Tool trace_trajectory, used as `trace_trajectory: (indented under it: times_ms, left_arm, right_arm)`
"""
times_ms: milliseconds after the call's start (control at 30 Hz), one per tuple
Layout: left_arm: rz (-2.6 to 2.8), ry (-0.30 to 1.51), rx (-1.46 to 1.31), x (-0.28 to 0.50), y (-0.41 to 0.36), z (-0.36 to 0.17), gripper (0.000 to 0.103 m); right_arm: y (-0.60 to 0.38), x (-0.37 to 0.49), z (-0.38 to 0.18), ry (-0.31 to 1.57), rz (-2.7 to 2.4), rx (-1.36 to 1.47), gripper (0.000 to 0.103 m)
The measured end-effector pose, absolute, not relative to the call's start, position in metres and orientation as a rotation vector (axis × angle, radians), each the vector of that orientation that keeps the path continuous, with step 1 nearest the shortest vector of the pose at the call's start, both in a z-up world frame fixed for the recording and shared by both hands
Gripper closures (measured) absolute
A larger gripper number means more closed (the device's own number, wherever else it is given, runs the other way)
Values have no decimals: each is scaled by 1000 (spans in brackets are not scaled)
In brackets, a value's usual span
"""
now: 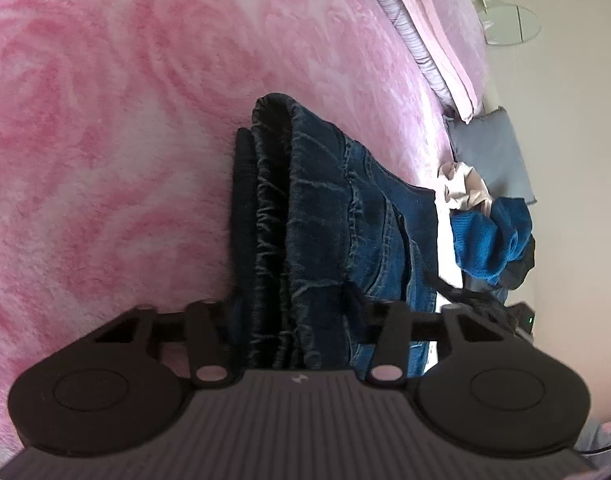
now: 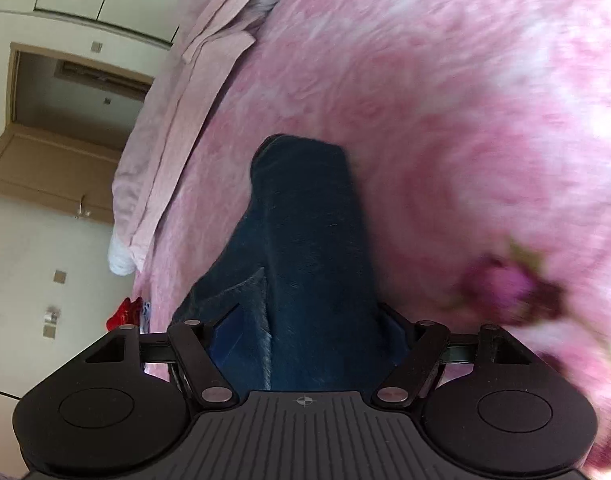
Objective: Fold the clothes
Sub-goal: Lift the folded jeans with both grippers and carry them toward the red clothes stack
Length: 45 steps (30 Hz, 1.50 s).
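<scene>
A pair of dark blue jeans point(image 1: 325, 208) with a gathered elastic waistband lies doubled over on the pink fleece blanket point(image 1: 105, 140). The denim runs straight into my left gripper point(image 1: 301, 332) and covers its fingertips; the gripper looks shut on the waistband end. In the right wrist view, another part of the jeans point(image 2: 309, 240) stretches from the blanket up into my right gripper point(image 2: 305, 352), which looks shut on the cloth with its fingertips buried under it. That view is blurred by motion.
A blue knitted garment point(image 1: 489, 236) and a beige cloth point(image 1: 461, 188) lie at the bed's edge beside a grey cushion point(image 1: 489, 148). Folded pink bedding point(image 2: 177, 120) lines the bed's side. A door point(image 2: 57, 160) and pale floor lie beyond.
</scene>
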<state>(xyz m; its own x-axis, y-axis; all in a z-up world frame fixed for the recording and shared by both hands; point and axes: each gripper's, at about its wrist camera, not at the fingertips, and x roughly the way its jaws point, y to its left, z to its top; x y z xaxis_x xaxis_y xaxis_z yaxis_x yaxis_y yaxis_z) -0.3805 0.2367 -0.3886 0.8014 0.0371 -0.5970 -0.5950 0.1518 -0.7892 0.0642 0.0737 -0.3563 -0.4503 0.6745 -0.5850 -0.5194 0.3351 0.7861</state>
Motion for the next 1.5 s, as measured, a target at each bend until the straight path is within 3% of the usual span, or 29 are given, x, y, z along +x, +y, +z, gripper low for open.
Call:
trace_trajectory:
  times_ms: [33,100,233,500,833,967,1267,1500]
  left_arm:
    - [484,500,-1349,-381,236,-387,71]
    - [489,496,-1339,-381,234,-383,74]
    - [494,478,-1321,-384,231,-374,78]
    - [524,404,-1301,-451,234,-335,79]
    - [744,293,-1317,-685,280,-297,79]
    - [793,281,-1266,-797,334,-262,79]
    - [808,289,-1129,-959,507,-202,79]
    - [782,305,-1119,-993,580,-221,78]
  right_arm:
    - [75,63,-356,1504,1360,116,60]
    - [71,63,-352,1508,1342,121,73]
    - [68,52,-330,1468,1326,122,80]
    - [78,-8,-283,1458,1344,134,81]
    - [185,-202,-271,1565,1469,166,81]
    - [253,-310,-259,1586,1533,204,81]
    - [408,-493,-234,1582,1572,356,81]
    - [472,-540,-253,1613,1524,354,81]
